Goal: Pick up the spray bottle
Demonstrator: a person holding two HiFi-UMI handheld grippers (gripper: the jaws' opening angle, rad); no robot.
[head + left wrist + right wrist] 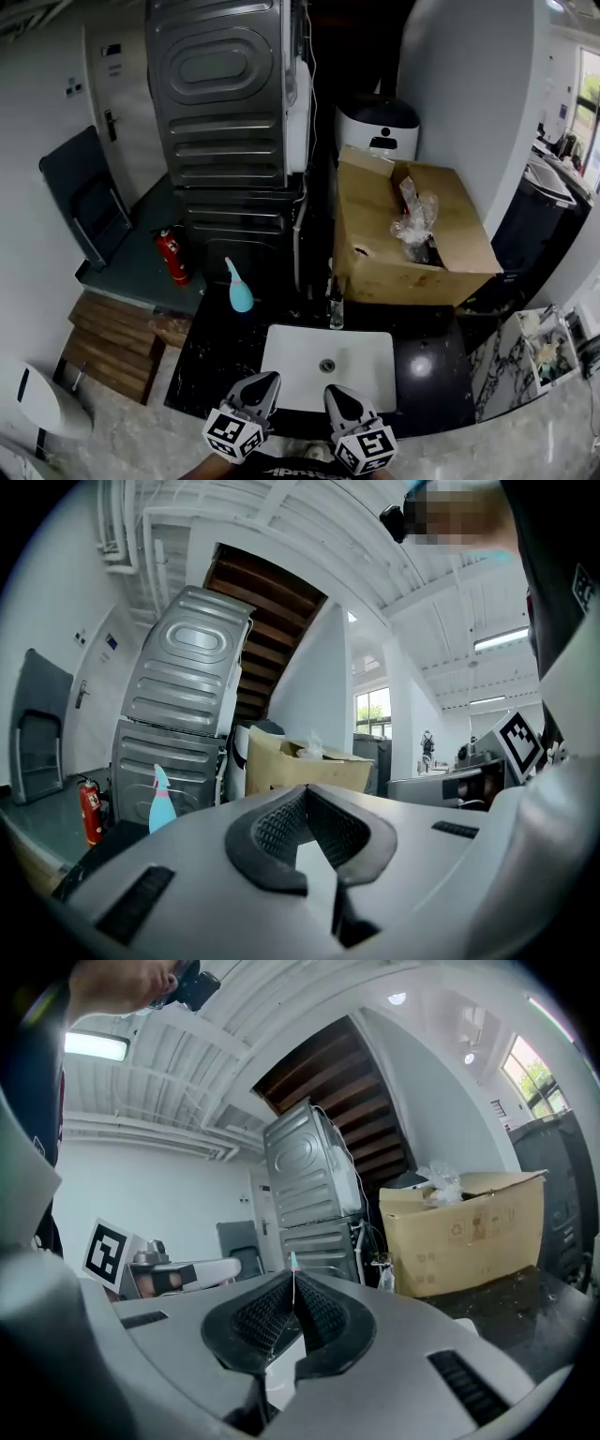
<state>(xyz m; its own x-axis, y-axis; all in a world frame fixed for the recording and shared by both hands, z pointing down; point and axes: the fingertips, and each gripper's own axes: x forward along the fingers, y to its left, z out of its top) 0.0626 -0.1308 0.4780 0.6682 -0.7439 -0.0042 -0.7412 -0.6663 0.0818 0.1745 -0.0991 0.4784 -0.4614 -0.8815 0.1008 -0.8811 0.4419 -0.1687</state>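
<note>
1. The spray bottle [240, 286], teal with a pink top, is seen upright on the back left part of the black countertop [217, 361], just in front of the lower grey metal machine [234, 220].
2. The bottle is touched by neither gripper and is well apart from both; in the left gripper view it [161, 801] is found left of the jaws.
3. The left gripper [262, 384] is held over the counter's near edge with its jaws pressed together and nothing between them.
4. The right gripper [337, 396] is held just beside it, likewise closed and empty.
5. A white sink [286, 366] is set into the counter just ahead of the grippers, with a faucet [335, 307] at its back edge, right of the bottle.
6. An open cardboard box [375, 267] holding crumpled plastic [415, 220] is placed behind the faucet.
7. A red fire extinguisher [172, 256] is seen on the floor left of the bottle.
</note>
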